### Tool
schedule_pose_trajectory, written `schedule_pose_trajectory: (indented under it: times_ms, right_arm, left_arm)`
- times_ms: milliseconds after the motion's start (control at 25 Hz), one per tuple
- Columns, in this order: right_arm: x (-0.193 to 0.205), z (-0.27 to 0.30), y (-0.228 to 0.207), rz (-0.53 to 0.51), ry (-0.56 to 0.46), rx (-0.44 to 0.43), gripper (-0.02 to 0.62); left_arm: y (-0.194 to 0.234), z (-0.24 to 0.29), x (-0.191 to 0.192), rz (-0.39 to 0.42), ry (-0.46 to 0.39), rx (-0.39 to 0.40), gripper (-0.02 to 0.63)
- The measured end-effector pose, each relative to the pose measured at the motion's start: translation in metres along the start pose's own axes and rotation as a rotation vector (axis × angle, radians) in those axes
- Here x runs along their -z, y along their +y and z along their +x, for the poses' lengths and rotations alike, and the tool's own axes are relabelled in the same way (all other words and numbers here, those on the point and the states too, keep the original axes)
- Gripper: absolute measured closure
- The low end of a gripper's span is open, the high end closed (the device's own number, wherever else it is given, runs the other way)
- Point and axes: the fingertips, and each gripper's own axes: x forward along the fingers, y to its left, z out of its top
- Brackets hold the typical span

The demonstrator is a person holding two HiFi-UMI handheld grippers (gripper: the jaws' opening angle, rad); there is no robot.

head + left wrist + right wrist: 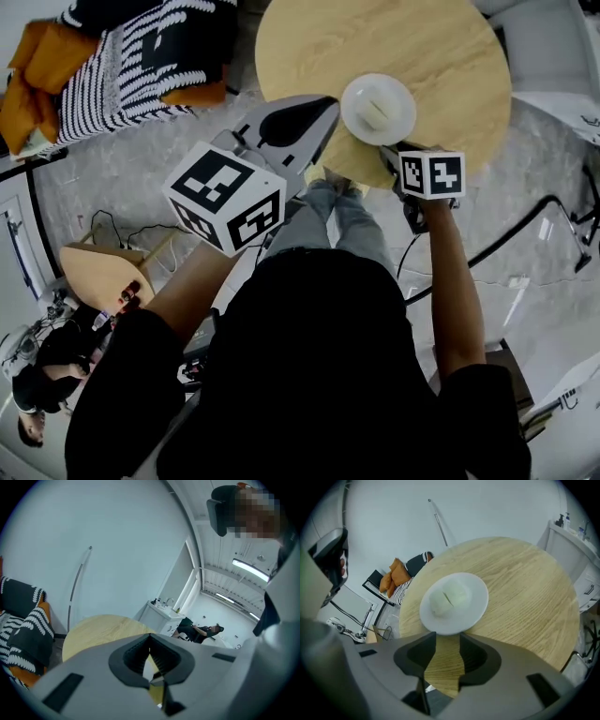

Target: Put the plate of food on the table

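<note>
Plate of food (453, 603) stands on the round wooden table (441, 37), close to the table's near edge and a little to the right of its middle. On the plate lies a pale lump of food (450, 597); what kind it is I cannot tell.

The right gripper (447, 637) has its jaws spread, and between them only bare table wood shows. The plate is straight ahead of these jaws, on the far side. Its near rim is just beyond the jaw tips, and I see no pad touching it. The plate is round, so it has no long axis to consider.

The left gripper (319, 112) is held up at the left of the plate with its jaws pressed together on nothing. It is less near to the plate than the right one.

I judge that the plate is delivered. The next move is probably a straight pull of the right gripper toward the person, so that the rim is not caught.
</note>
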Motion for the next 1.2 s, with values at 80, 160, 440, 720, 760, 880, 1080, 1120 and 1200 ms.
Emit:
schedule_pose_trajectory:
  times_ms: [80,160,440,720,760,880,1080,1120,1200]
  right_arm:
    - [0.003,0.001,-0.006,-0.013,0.016,0.031,0.440]
    - [0.007,0.001,-0.006,-0.021,0.024,0.049,0.450]
    - [0.004,-0.008,-0.013,-0.038,0.007,0.128,0.559]
    - [-0.043,-0.067,-0.006,-0.079,-0.176,0.134,0.586]
    - [-0.053,-0.078,-0.003,-0.091,-0.214,0.125,0.586]
    - [-0.084,-0.120,0.012,-0.137,-0.330,0.116,0.586]
    - [-0.124,-0.181,0.047,-0.209,-0.497,0.089,0.586]
    - [-0.129,-0.191,0.054,-0.221,-0.526,0.082,0.586]
    - [-0.136,-0.210,0.065,-0.233,-0.582,0.066,0.586]
  left_arm:
    - [-0.002,-0.003,-0.011,0.013,-0.016,0.001,0.598]
    - [-0.001,-0.011,-0.023,0.030,-0.032,-0.005,0.598]
    - [0.003,-0.028,-0.055,0.074,-0.095,-0.020,0.598]
    - [-0.007,-0.029,-0.080,0.104,-0.154,-0.004,0.598]
    - [-0.009,-0.028,-0.084,0.109,-0.163,-0.001,0.598]
    - [-0.018,-0.026,-0.095,0.133,-0.189,0.009,0.598]
    - [-0.032,-0.026,-0.115,0.174,-0.223,0.030,0.598]
    - [-0.035,-0.026,-0.117,0.179,-0.228,0.035,0.598]
    - [-0.043,-0.026,-0.122,0.192,-0.240,0.047,0.598]
